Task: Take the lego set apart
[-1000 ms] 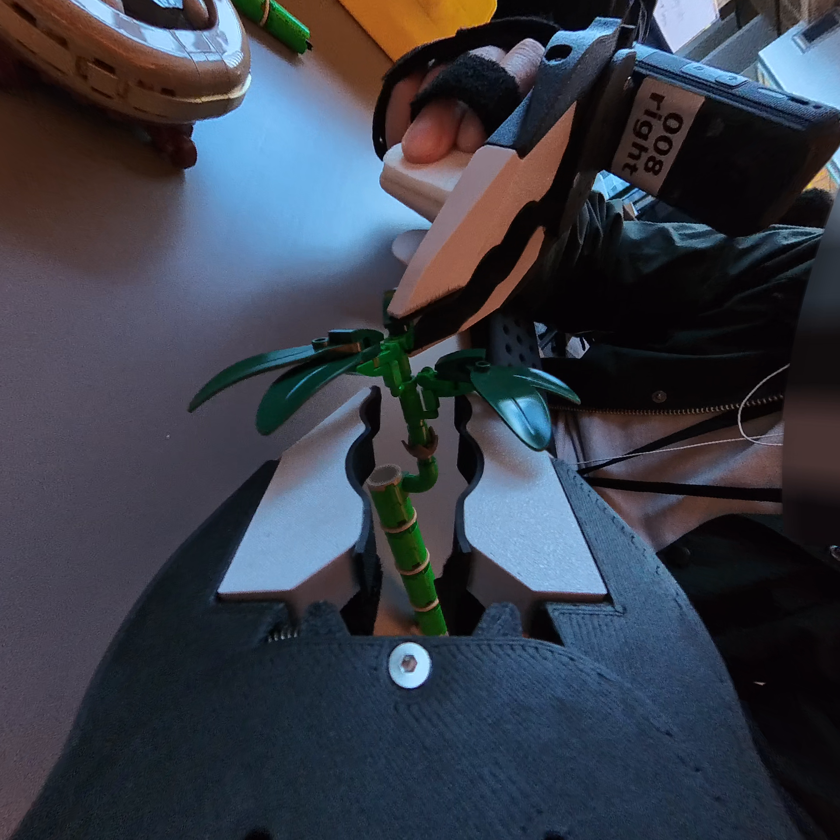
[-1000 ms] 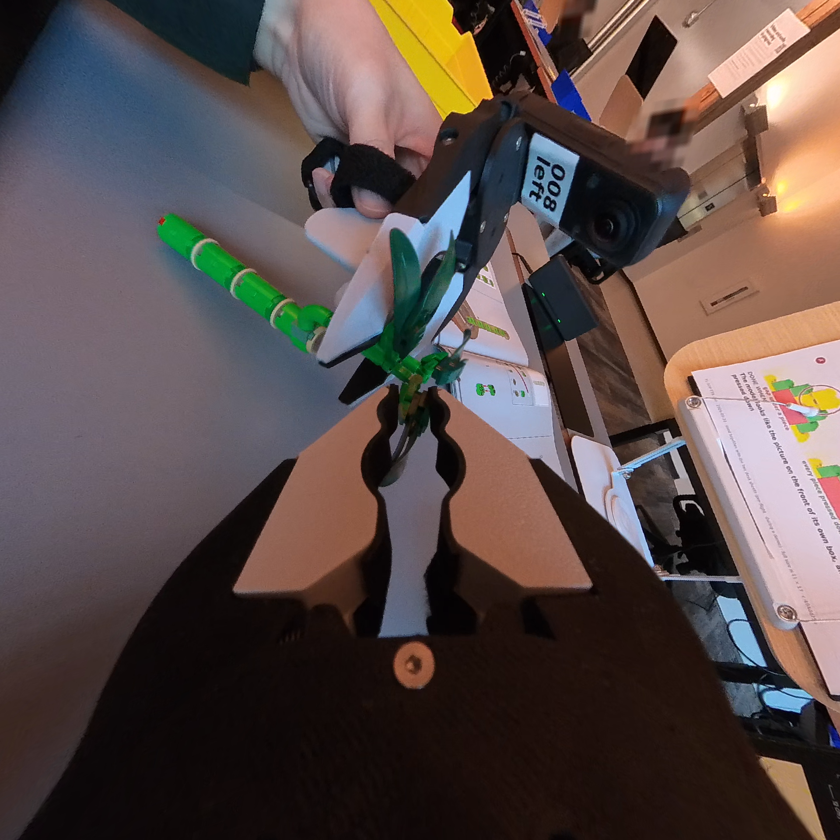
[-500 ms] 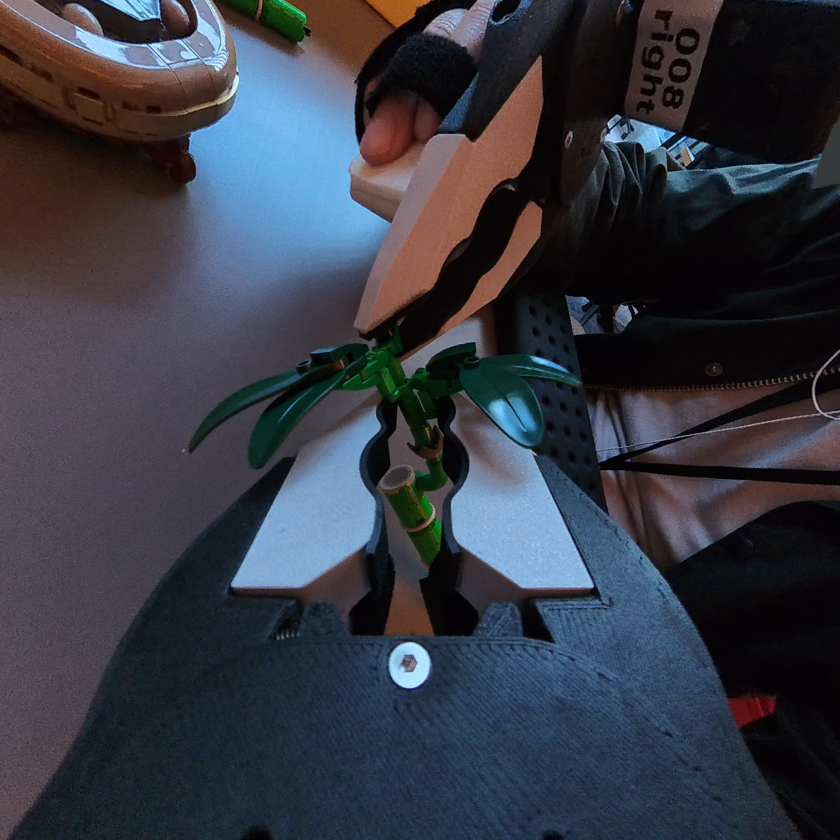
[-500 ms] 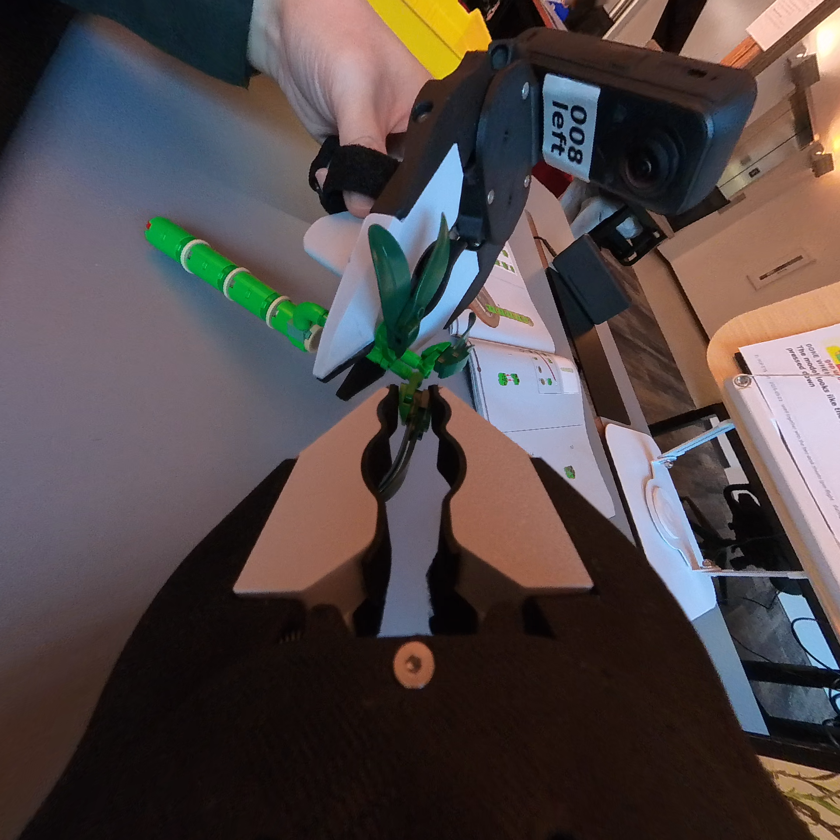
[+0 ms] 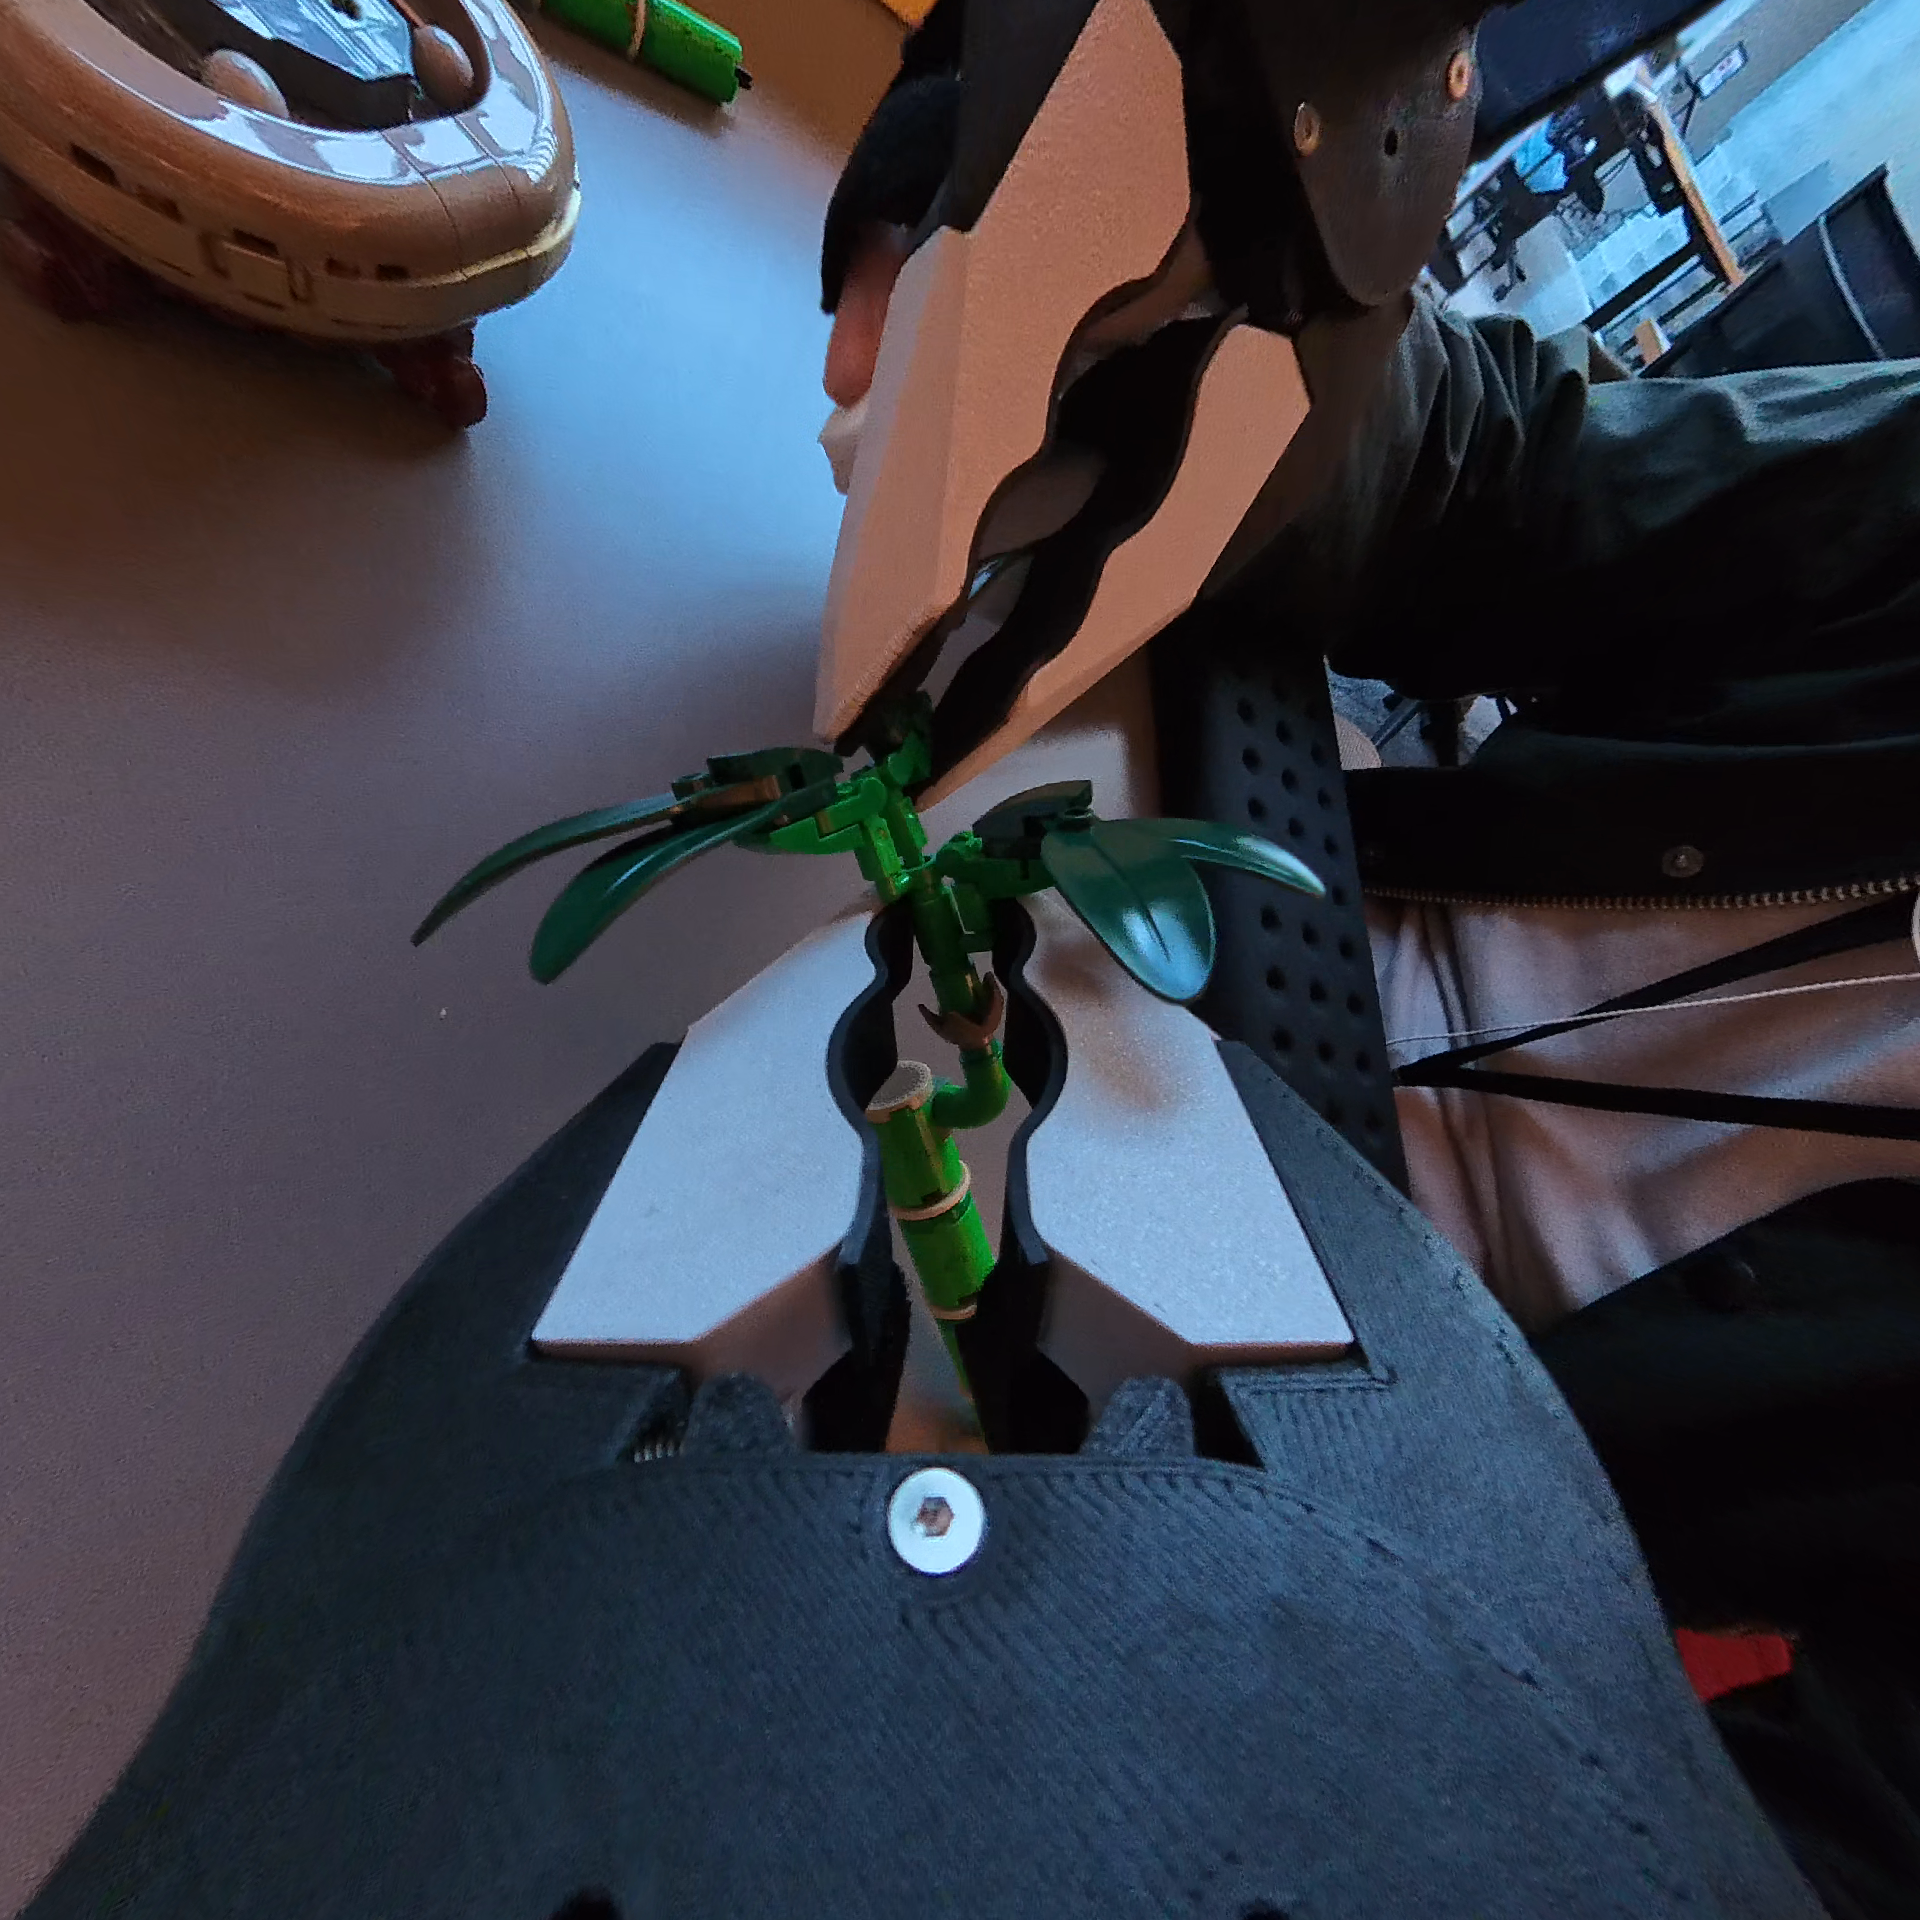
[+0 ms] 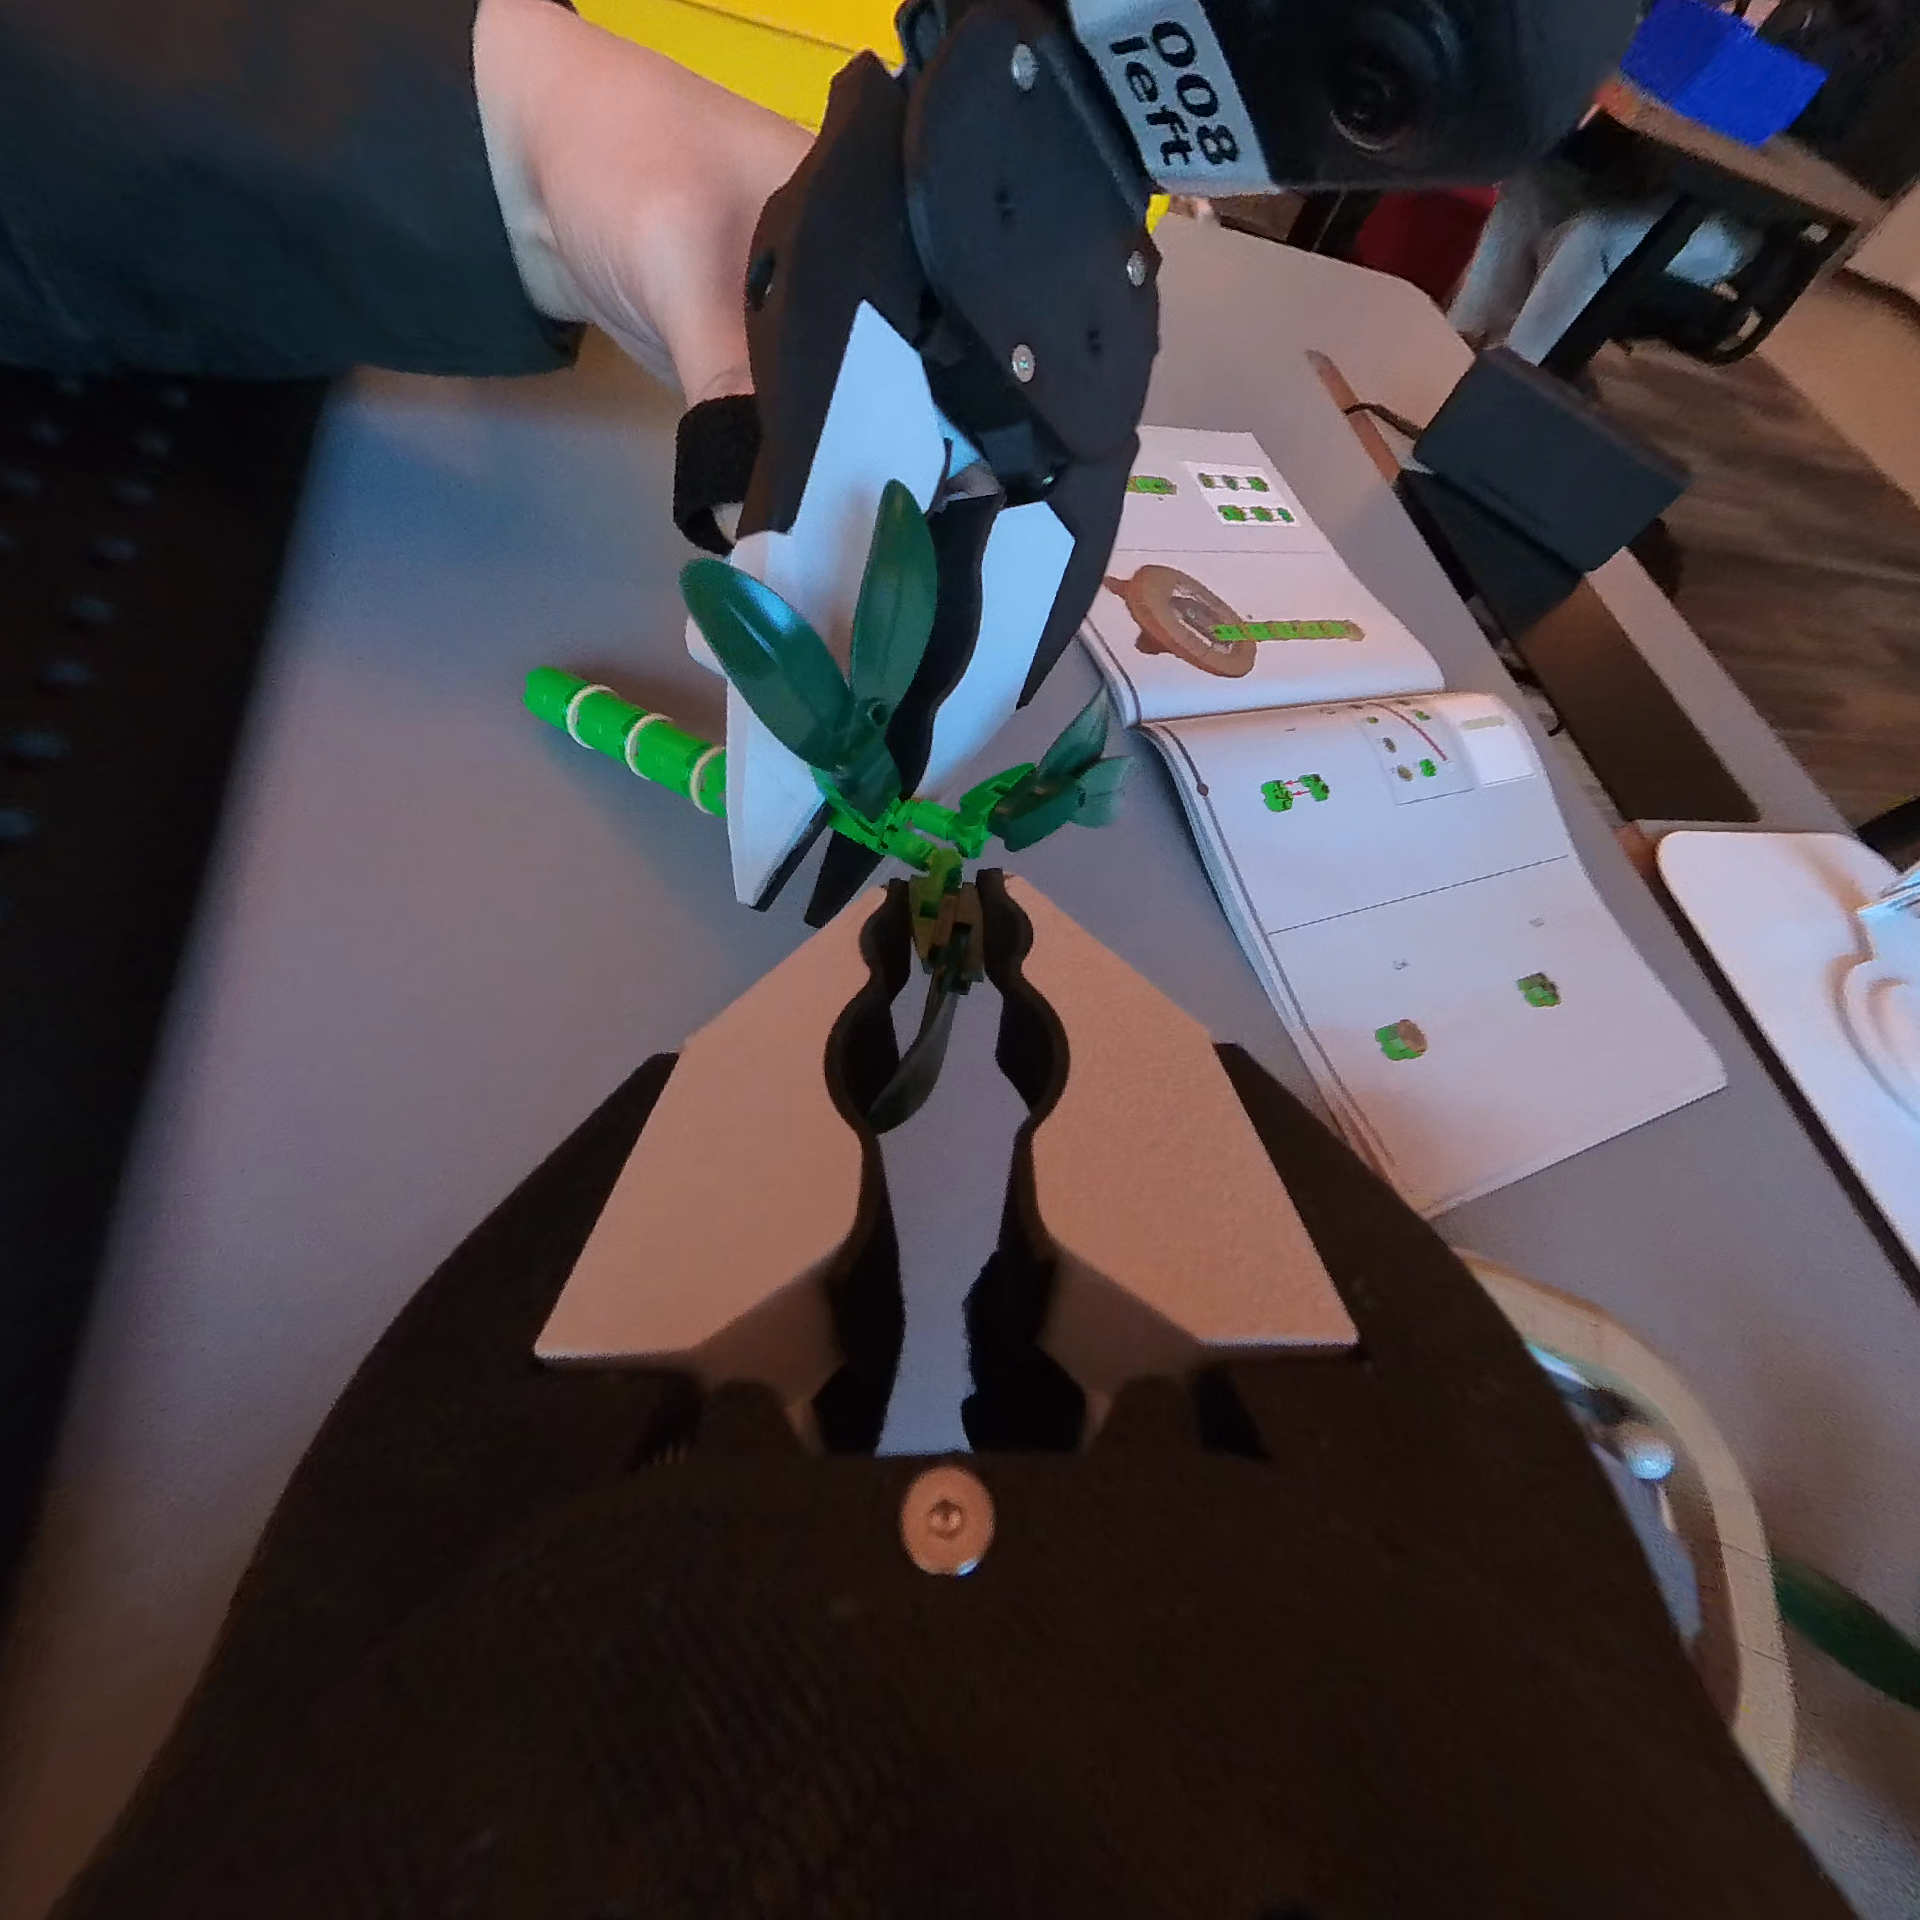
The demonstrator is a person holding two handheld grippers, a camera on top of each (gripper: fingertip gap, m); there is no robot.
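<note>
Held in the air above the counter (image 6: 436, 935), the stalk (image 5: 928, 1195) is light, stiff, brittle at its joints — left tongs (image 5: 948, 940) clamp its stem, right tongs (image 6: 943, 894) pinch the leafy tip (image 6: 940, 914).

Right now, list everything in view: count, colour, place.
bamboo stalk: one, bright green with tan rings, held between the left gripper's fingers.
leaf cluster: one, dark green on a bright green stem, atop the stalk, pinched at its top by the right gripper.
loose bamboo segment: one, green with tan rings, lying on the table.
second green piece: one, at the table's far edge.
round base model: one, tan, on dark red feet.
instruction booklet: one, white, open on the table.
table: one, grey.
left gripper: black with pale fingers, shut on the stalk.
right gripper: same build, shut on the leaf cluster.
</note>
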